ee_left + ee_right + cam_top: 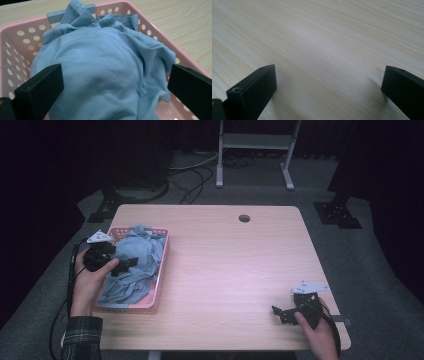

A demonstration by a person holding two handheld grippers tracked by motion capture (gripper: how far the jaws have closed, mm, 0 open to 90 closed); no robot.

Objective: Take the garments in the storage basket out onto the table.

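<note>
The blue garment (pixel 105 75) lies bunched in the pink basket (pixel 162 270), at about nine o'clock on the surface (pixel 235 270) in the high view, heaped above the rim with a collar or hem draped over the far wall at the basket's twelve o'clock. The left gripper (pixel 115 85) hovers over the pile from the basket's nine o'clock side, jaws wide apart and holding nothing, the cloth swelling up between them in the left gripper view.

The likely trouble is a poor bite. The mound is smooth and rounded just where the jaws stand, so closing there could pinch only a thin top layer, which may slip free on the lift. A deep bite could gather several folds at once, and the garment would come up as a knot rather than hanging open. The draped edge at the far wall could snag on the grey rim piece (pixel 56 15) or on the perforated side, and then the light basket might tip or slide toward the surface's near edge, since nothing pins it down.

The right gripper (pixel 285 312) rests low near five o'clock on the surface, well apart from the basket, jaws spread and empty over bare wood. From there it cannot steady the basket, so a dragged basket would be, in my judgement, the hardest fault to catch in time
</note>
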